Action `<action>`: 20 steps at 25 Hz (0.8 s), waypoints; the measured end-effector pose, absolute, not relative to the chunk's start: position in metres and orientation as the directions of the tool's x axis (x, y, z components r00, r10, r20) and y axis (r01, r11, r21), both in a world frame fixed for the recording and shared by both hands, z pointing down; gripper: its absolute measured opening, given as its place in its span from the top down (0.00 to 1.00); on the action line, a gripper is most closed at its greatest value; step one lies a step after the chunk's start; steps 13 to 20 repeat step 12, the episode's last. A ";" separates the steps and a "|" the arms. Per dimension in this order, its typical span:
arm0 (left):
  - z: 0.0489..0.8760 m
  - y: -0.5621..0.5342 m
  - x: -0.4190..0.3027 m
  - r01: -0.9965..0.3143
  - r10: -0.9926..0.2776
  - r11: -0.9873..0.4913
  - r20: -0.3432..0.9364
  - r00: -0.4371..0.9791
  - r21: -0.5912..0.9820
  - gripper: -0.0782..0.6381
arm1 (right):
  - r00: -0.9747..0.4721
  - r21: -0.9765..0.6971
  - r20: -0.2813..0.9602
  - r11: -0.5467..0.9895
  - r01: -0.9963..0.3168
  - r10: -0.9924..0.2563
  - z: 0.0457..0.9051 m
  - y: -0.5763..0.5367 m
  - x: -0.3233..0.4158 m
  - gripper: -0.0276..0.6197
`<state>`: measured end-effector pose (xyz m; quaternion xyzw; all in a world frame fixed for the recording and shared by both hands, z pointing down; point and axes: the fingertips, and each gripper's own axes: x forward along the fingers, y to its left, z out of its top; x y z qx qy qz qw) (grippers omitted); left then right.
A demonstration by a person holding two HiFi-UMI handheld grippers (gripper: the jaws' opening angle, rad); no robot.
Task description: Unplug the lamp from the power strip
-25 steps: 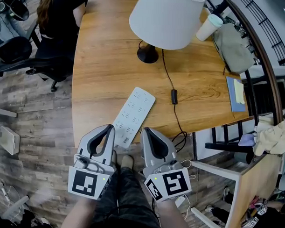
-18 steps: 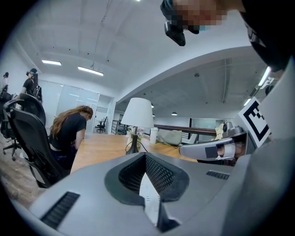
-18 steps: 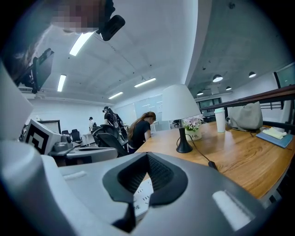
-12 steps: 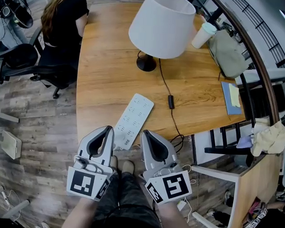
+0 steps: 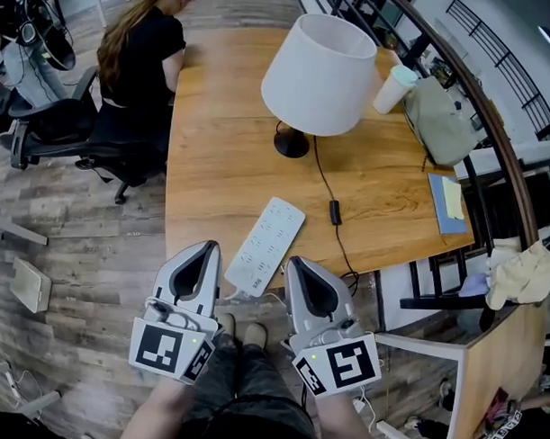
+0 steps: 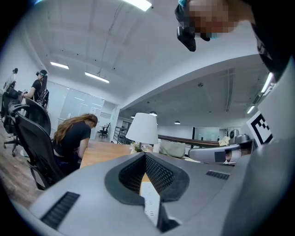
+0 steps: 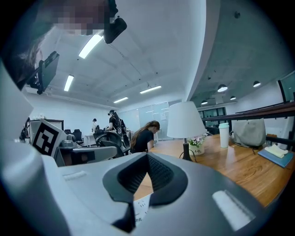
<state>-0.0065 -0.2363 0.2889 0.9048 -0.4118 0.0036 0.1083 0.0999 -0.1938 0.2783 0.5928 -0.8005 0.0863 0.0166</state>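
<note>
Both tongs are closed, pad to pad, with nothing gripped. The left gripper (image 5: 208, 246) and right gripper (image 5: 296, 260) sit side by side and point level. In each gripper view only a sliver of white shows through the hollow behind the tips.

Change over the last second: both tongs have come up slightly and my head camera has tipped up, so more of the table (image 5: 214, 167) shows beyond the power strip (image 5: 267, 245). The strip and lamp have not shifted on the wood. I read that as repositioning only, with no contact.

The strip lies aslant, its near end at the table's edge, between the two tips and just beyond them.

- Lamp (image 5: 321, 72): stands well beyond the strip's far end, slightly right.
- Cord (image 5: 323, 175): runs from the lamp base past an inline switch (image 5: 335, 212) right of the strip. It then drops over the edge near the right tongs.
- Sockets: I see no plug standing in them.
- Cord's plug end: hidden below the edge.

That fits a lamp already pulled free, or one plugged in somewhere I cannot see.
</note>
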 end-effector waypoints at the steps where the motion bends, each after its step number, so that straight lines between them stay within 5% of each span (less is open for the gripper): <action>1: 0.286 -0.238 -0.008 -0.747 -0.747 -0.635 0.089 0.658 0.194 0.90 | -0.295 -0.109 0.123 0.282 -0.953 -0.948 0.274 -0.194 0.100 0.95; 20: 0.257 -0.234 -0.012 -0.743 -0.750 -0.641 0.050 0.660 0.190 0.90 | -0.272 -0.064 0.076 0.267 -0.962 -0.959 0.238 -0.192 0.114 0.95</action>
